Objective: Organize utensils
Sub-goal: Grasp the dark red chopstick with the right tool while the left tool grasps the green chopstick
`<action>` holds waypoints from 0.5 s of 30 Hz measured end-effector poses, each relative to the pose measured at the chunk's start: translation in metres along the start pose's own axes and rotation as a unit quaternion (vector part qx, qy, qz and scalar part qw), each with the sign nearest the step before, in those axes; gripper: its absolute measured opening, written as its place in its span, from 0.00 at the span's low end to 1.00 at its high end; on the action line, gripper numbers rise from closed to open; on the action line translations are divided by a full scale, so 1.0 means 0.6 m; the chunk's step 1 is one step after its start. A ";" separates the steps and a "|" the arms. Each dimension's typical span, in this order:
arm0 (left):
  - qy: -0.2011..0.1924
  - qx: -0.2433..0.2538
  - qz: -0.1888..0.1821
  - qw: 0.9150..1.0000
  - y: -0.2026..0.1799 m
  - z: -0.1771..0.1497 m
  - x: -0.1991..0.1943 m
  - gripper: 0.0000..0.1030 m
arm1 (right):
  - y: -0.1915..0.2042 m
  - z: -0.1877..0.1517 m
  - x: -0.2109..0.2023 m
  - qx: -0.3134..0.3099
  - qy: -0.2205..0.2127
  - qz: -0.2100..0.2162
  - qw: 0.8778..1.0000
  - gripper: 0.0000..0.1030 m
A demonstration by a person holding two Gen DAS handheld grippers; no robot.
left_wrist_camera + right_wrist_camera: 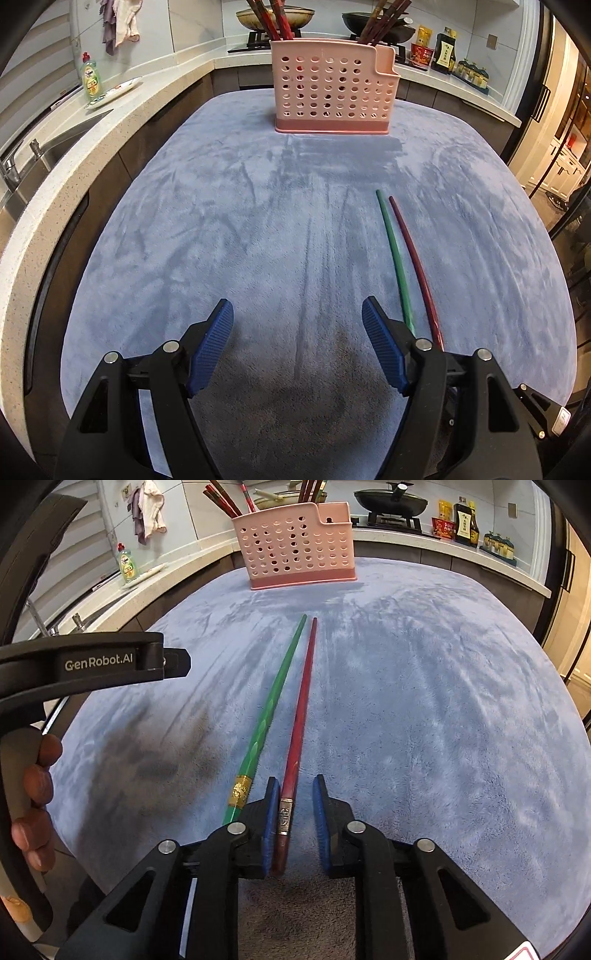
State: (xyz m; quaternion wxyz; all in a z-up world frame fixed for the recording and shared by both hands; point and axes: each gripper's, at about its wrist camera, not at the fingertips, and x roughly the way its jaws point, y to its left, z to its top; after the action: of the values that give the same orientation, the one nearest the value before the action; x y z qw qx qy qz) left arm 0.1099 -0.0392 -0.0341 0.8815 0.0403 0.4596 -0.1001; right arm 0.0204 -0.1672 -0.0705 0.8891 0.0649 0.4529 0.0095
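Sitting in the pink basket already are many chopsticks. Two are left on the blue surface: a green chopstick and a red chopstick. The right tool is narrow around the red one but not squeezing yet. The left tool is wide and empty.

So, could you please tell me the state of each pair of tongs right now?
Left tongs: open, empty.
Right tongs: open around the red chopstick, not yet pinching it.
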 end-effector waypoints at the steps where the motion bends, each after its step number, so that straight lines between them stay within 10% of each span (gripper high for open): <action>1: 0.001 0.002 -0.002 1.000 -0.003 -0.002 0.000 0.67 | -0.003 0.001 -0.001 0.003 -0.001 -0.006 1.000 0.07; 15: 0.035 0.037 -0.060 0.997 -0.071 -0.045 0.002 0.74 | -0.092 0.011 -0.037 0.072 -0.030 -0.038 0.996 0.07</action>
State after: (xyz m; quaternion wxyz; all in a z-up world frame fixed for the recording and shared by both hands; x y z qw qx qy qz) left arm 0.0797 -0.0765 -0.0500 0.8551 0.0487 0.4880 -0.1682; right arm 0.0106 -0.2242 -0.0555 0.8948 0.1120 0.4280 -0.0594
